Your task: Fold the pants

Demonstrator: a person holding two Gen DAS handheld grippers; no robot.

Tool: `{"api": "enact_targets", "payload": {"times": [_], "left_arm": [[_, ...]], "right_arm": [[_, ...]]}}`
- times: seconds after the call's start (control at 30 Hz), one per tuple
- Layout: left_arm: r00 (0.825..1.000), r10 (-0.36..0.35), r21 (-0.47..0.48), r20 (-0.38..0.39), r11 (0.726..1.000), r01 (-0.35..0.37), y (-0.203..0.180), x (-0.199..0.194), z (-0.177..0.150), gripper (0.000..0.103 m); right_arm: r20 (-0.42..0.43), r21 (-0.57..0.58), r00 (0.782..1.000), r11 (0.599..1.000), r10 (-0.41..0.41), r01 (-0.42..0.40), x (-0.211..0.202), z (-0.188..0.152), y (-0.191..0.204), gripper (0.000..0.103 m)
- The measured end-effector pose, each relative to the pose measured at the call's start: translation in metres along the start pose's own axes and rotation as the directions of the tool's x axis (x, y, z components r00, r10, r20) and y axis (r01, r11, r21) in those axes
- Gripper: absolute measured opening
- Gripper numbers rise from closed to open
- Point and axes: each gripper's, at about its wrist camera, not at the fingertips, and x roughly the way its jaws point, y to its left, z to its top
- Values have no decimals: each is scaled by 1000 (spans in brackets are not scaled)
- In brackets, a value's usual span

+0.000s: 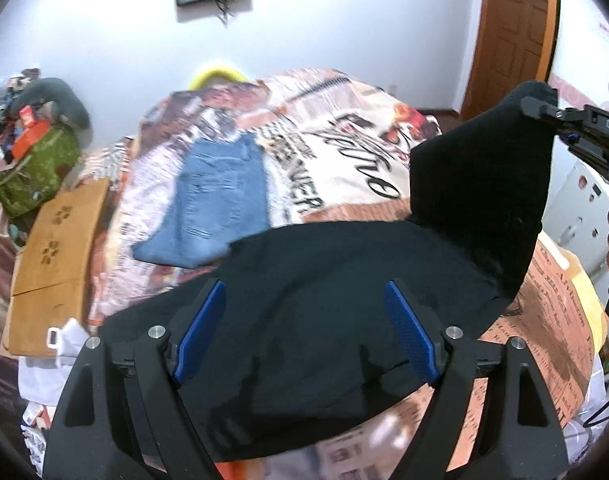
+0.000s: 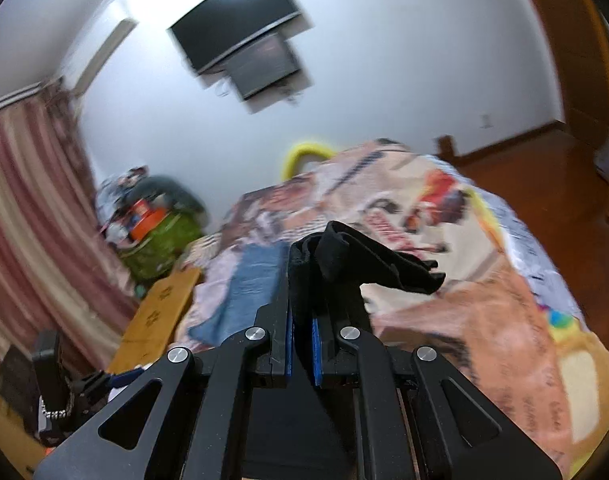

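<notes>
Your right gripper [image 2: 302, 320] was clamped on a corner of the black pants [image 1: 324, 312], lifting it above the bed [image 1: 344, 152]. Your left gripper [image 1: 306, 332] stood wide open over the cloth, gripping nothing. Folded blue jeans [image 1: 212, 204] lay farther up the bed, near its left edge.
</notes>
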Motion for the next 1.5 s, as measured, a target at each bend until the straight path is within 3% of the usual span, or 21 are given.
{"api": "enact_targets", "payload": {"times": [0.1, 0.23, 0.3, 0.37, 0.57, 0.7, 0.77, 0.9, 1.03, 1.13, 1.3, 1.5], "left_arm": [[999, 27, -27, 26, 999, -26, 18, -13, -7, 84], [998, 54, -92, 35, 994, -50, 46, -24, -19, 84], [998, 63, -124, 29, 991, -59, 58, -26, -24, 84], [997, 69, -150, 20, 986, -66, 68, -26, -29, 84], [997, 73, -198, -12, 977, -74, 85, -19, -38, 84], [998, 65, -194, -24, 979, -69, 83, -13, -35, 84], [998, 61, -185, -23, 981, -64, 79, -10, -32, 84], [998, 50, -155, -23, 986, -53, 67, -3, -20, 88], [999, 31, -105, -24, 994, -33, 49, 11, -4, 91], [999, -3, -74, -49, 997, 0, 36, 29, 9, 92], [994, -26, -28, -109, 999, 23, 13, 66, 26, 92], [978, -50, 35, -201, 998, 58, -15, 114, 38, 92]], "right_arm": [[-44, -33, 999, 999, 21, -22, 17, -8, 24, 6], [-181, -99, 982, 992, 60, -79, 55, -36, 56, 6], [-270, -120, 960, 987, 72, -108, 74, -59, 65, 6], [-378, -129, 923, 983, 76, -134, 97, -85, 73, 6], [-584, -138, 811, 980, 40, -147, 131, -138, 78, 12], [-613, -140, 788, 974, 58, -180, 127, -136, 79, 25], [-608, -138, 791, 972, 67, -188, 120, -127, 80, 41], [-554, -169, 829, 965, 74, -200, 99, -106, 82, 43], [-447, -199, 894, 969, 42, -145, 81, -78, 65, 54], [-386, -226, 923, 971, -14, -80, 74, -62, 48, 54], [-361, -215, 929, 977, -77, -2, 79, -48, 14, 54], [-444, -163, 892, 987, -82, 9, 107, -52, -20, 54]]}}
